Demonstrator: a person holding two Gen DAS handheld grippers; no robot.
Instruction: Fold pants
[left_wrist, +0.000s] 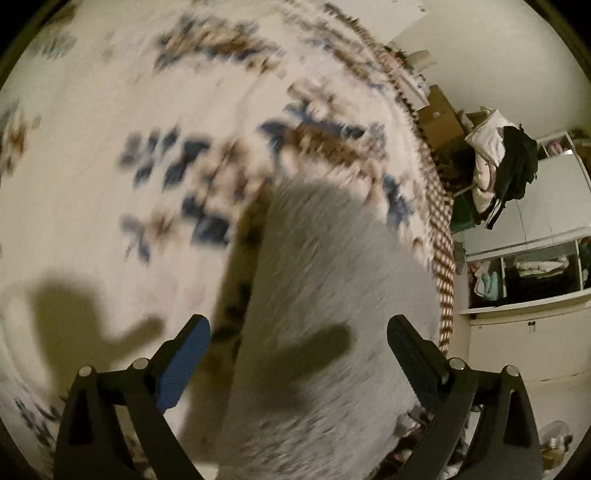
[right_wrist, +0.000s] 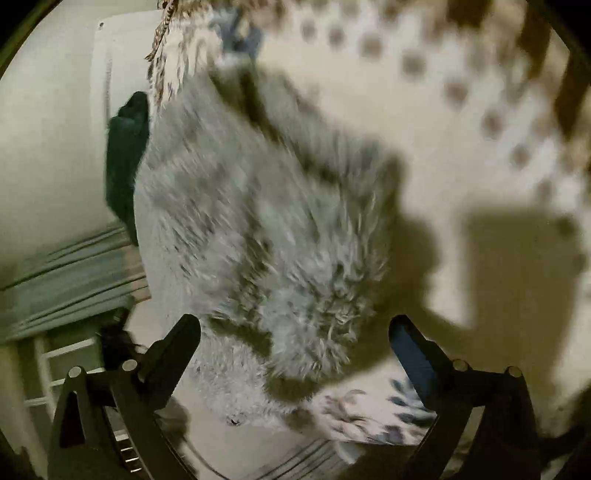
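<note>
The pants (left_wrist: 325, 295) are pale grey and fluffy, lying on a cream bedspread (left_wrist: 110, 110) with blue and brown flowers. In the left wrist view they stretch from the bottom centre up to the middle, near the bed's right edge. My left gripper (left_wrist: 299, 332) hovers above them, open, with nothing between its fingers. In the right wrist view the pants (right_wrist: 266, 229) fill the centre, bunched in furry folds, their near edge hanging toward the bed's side. My right gripper (right_wrist: 295, 332) is open over that near end, its pads apart from the fabric.
A patterned fringe border (left_wrist: 443, 236) runs along the bed's edge. Beyond it stand white shelves with folded clothes (left_wrist: 535, 273) and a chair piled with white and black garments (left_wrist: 506, 166). A dark green cloth (right_wrist: 125, 158) hangs left of the pants. Both views are blurred.
</note>
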